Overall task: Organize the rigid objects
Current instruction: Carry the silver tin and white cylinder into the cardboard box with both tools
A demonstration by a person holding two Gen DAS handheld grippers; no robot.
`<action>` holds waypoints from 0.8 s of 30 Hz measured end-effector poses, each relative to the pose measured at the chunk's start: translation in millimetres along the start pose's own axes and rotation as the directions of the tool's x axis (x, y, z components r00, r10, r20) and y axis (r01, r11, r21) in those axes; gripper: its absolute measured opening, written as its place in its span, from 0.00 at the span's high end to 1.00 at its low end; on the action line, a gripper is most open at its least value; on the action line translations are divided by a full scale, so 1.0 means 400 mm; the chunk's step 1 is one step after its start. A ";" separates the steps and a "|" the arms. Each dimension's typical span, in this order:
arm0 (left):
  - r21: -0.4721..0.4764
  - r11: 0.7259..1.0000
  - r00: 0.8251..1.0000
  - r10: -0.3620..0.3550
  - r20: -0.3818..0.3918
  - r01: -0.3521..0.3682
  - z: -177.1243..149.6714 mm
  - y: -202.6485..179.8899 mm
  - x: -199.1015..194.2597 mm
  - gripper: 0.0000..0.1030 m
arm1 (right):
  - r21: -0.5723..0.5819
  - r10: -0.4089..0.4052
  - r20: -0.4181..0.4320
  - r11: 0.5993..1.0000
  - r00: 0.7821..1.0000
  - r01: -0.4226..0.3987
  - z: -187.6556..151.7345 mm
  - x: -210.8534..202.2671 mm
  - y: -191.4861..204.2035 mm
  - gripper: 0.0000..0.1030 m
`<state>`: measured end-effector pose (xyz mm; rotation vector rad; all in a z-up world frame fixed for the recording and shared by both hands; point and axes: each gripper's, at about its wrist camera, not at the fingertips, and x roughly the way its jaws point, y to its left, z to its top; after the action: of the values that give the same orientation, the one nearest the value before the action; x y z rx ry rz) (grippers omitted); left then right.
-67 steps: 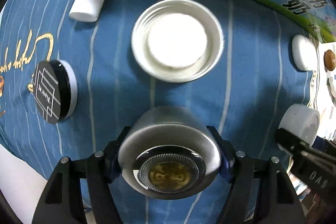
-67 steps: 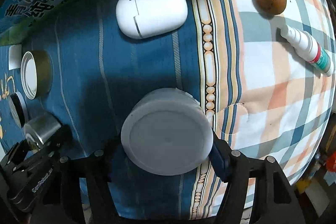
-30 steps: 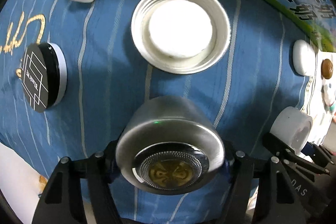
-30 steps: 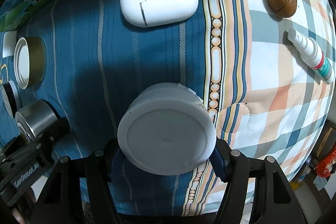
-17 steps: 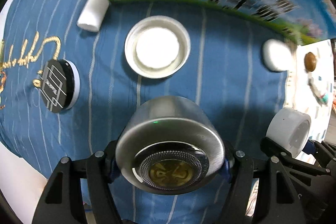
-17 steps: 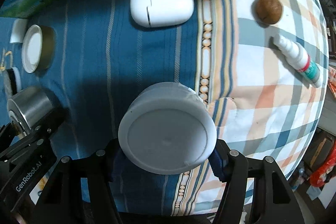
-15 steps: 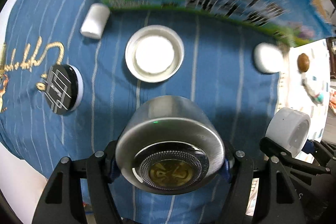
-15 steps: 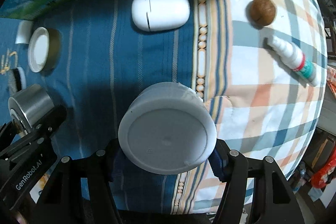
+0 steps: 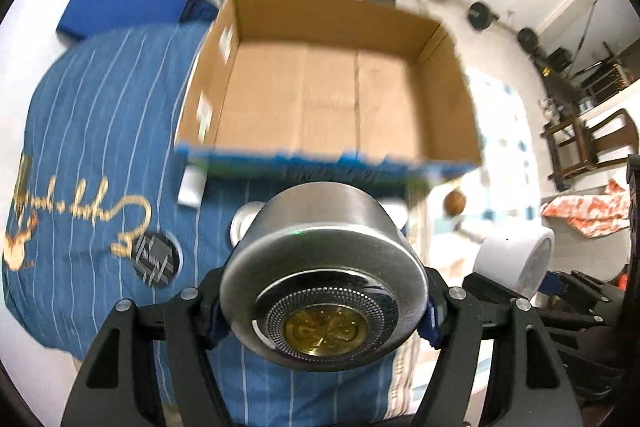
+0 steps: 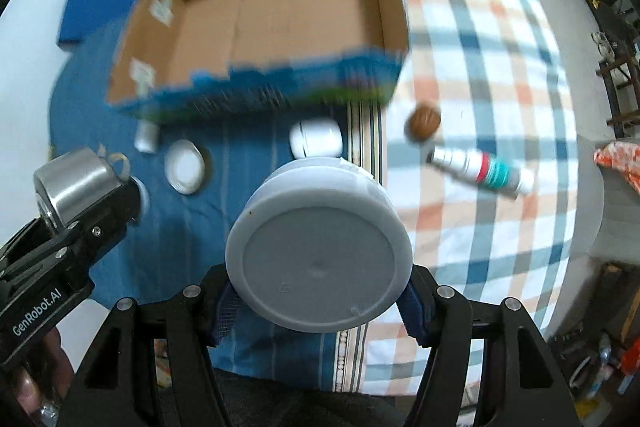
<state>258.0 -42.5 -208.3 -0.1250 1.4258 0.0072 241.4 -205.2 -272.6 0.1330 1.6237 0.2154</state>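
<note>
My left gripper [image 9: 320,311] is shut on a silver metal tin [image 9: 324,267] with a gold emblem, held high above the blue cloth. My right gripper [image 10: 320,295] is shut on a white round jar [image 10: 320,251], also raised. An open cardboard box [image 9: 332,99] with a blue printed front wall stands ahead; its inside looks bare. It also shows in the right wrist view [image 10: 260,27]. The white jar shows at the right of the left wrist view [image 9: 516,259], the tin at the left of the right wrist view [image 10: 76,183].
On the cloth lie a tin lid [image 10: 185,167], a white cylinder [image 10: 146,137], a white oval case [image 10: 316,139], a walnut [image 10: 423,123], a spray bottle [image 10: 480,171] and a black round lid [image 9: 156,261]. Chairs and gym weights stand beyond.
Both grippers have risen well above the cloth with their objects. The views have tipped up, so the open inside of the box now shows.
</note>
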 end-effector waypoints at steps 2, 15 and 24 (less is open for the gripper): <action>0.008 1.000 0.999 -0.023 0.034 0.023 0.058 -0.016 -0.044 0.33 | 0.004 0.017 0.036 1.000 0.999 -0.017 0.045 -0.035 0.012 0.34; 0.024 0.997 0.996 -0.072 0.054 0.071 0.388 -0.003 0.017 0.33 | 0.017 0.034 0.129 0.999 0.991 -0.036 0.345 -0.066 0.006 0.34; 0.001 0.998 0.995 -0.062 -0.081 0.062 0.561 0.021 0.240 0.33 | -0.002 -0.005 0.067 1.000 0.998 0.005 0.567 0.102 0.032 0.34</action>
<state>492.4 -20.5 -272.4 -0.1685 1.5026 -0.0523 464.4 -170.6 -321.7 0.1325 1.5573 0.2070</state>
